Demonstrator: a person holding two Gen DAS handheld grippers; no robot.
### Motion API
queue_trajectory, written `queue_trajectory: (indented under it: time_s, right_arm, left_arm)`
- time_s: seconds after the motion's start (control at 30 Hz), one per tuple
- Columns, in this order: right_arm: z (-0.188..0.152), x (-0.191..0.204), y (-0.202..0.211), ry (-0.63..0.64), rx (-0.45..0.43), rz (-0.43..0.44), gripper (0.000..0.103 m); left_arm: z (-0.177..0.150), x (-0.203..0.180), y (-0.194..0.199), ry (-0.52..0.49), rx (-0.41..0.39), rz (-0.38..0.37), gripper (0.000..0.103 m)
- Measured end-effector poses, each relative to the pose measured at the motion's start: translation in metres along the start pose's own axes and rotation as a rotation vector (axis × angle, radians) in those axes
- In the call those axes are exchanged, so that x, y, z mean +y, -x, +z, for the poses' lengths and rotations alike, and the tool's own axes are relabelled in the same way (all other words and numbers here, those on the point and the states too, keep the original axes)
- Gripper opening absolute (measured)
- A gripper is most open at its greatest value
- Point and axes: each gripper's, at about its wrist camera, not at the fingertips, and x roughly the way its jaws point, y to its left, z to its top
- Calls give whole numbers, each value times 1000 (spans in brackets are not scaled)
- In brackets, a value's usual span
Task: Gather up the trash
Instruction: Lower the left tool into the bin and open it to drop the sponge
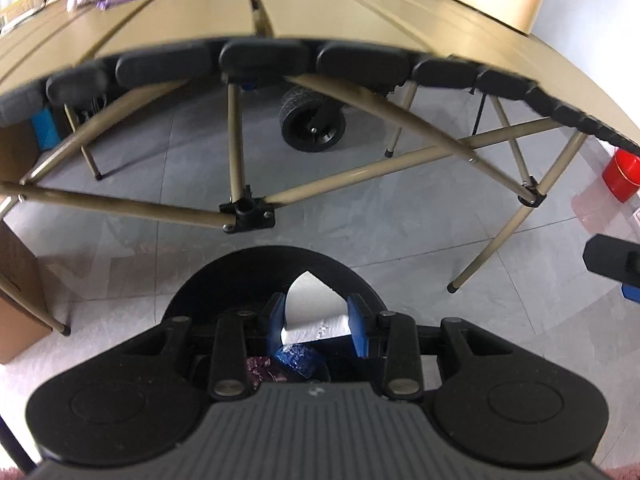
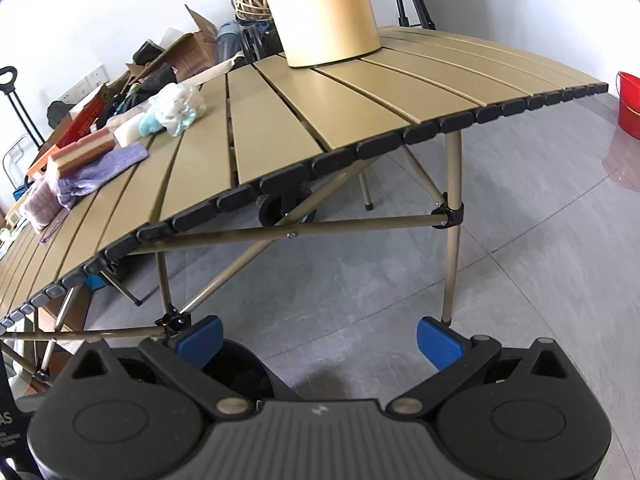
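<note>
Pinching a white piece of paper (image 1: 316, 316) between its blue pads, the left gripper (image 1: 318, 330) hangs over a round black bin (image 1: 224, 280) on the grey floor (image 1: 360, 208), jaws drawn nearly together on the sheet. Inside the bin, below the paper, lie a crumpled blue wrapper (image 1: 298, 360) and a purplish scrap (image 1: 262, 372). The right gripper (image 2: 318, 340) is spread wide with nothing between its fingers, just beside the bin's rim (image 2: 248, 360). Beyond both stands a tan slatted folding table (image 2: 320, 120), bearing a purple cloth (image 2: 104, 168), a clear bag of white and blue stuff (image 2: 176, 108) and a tall tan cylinder (image 2: 320, 12). A red bucket (image 2: 630, 104) sits on the floor to the right.
</note>
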Motion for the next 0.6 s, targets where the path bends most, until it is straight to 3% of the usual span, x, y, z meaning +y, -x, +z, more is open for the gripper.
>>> queue_trajectory:
  time_s: [0.47, 0.57, 0.6]
  right_arm:
    - [-8, 9, -9, 47, 30, -13, 103]
    - [-9, 9, -10, 49, 34, -13, 103]
    - [-9, 9, -10, 50, 35, -14, 103]
  left_arm:
    - [-6, 4, -25, 42, 95, 46, 35]
    - [-8, 7, -32, 64, 130, 83, 48]
    - [-9, 9, -34, 76, 141, 90, 63]
